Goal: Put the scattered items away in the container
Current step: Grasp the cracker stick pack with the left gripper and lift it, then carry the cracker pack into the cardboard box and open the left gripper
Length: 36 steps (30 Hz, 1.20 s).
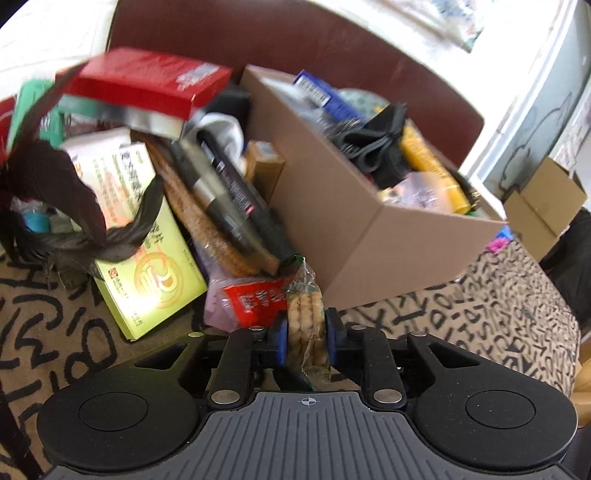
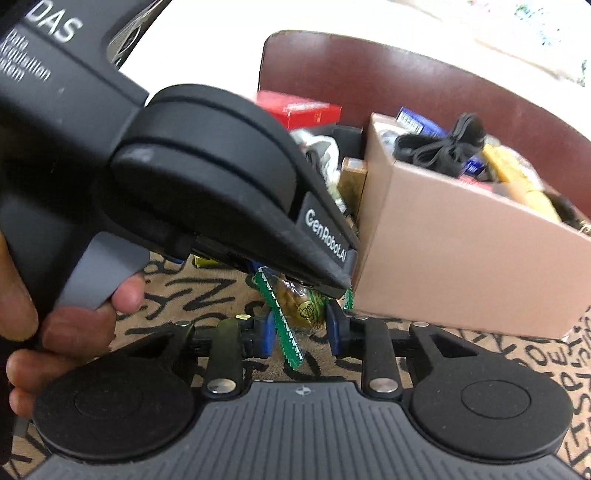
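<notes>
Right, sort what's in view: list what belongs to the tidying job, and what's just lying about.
Job:
- cardboard box, the container, already partly filled
- biscuit packet, gripped in the left tongs
- red box, yellow-green box and red packet in the pile beside it
- right tongs, open

Lying about:
- patterned cloth
- chair back
- small carton in the background

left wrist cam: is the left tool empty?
No. The left tool is clamped on a clear cracker packet, pinched between its blue pads, short of the cardboard box.
</notes>
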### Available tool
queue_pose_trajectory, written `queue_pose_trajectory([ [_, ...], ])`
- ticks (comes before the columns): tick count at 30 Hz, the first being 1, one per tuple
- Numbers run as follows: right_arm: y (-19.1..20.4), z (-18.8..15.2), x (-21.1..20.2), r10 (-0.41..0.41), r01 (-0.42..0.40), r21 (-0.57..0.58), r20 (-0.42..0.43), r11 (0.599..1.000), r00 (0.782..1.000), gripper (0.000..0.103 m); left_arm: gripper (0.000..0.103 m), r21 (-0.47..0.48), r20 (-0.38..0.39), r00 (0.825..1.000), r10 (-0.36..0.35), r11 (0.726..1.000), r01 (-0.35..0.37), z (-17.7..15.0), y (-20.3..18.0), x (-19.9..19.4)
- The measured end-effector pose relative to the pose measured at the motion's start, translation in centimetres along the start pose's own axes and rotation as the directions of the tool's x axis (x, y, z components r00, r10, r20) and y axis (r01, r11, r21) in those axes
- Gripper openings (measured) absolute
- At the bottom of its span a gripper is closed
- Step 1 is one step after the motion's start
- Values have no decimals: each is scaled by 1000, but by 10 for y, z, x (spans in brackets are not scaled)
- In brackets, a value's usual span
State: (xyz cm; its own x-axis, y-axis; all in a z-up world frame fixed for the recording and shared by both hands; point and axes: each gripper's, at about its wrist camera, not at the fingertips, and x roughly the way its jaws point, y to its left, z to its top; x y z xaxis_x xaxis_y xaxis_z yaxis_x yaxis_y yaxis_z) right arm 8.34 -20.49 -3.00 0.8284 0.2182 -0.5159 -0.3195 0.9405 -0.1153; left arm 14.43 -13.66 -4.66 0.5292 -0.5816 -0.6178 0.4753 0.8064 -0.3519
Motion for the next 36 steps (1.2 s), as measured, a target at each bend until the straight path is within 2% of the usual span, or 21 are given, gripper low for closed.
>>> queue_pose_trajectory([
  [5,-9,13,-28,-21,20,4,77,1000,997,31,23,31,84,996,-38,999,35,9,-19,-28],
  [11,-29,37,-61,-49,48,12,191,999,980,31,20,73,192,977,-93,994,81,31,-50,-57],
  [19,-66,85,-66,-80,85,-2,293,996,953,31,20,112,266,953,-148,986,122,97,-76,-62],
  [23,-87,117,-51,-93,103,-15,310,995,946,31,21,118,283,943,-174,982,146,137,-84,-49],
  [28,-115,141,-33,-86,93,-9,287,996,954,31,21,95,249,954,-166,985,146,180,-89,-10],
  [36,-148,147,24,-69,69,9,194,998,978,31,21,71,201,970,-135,990,122,215,-81,72],
])
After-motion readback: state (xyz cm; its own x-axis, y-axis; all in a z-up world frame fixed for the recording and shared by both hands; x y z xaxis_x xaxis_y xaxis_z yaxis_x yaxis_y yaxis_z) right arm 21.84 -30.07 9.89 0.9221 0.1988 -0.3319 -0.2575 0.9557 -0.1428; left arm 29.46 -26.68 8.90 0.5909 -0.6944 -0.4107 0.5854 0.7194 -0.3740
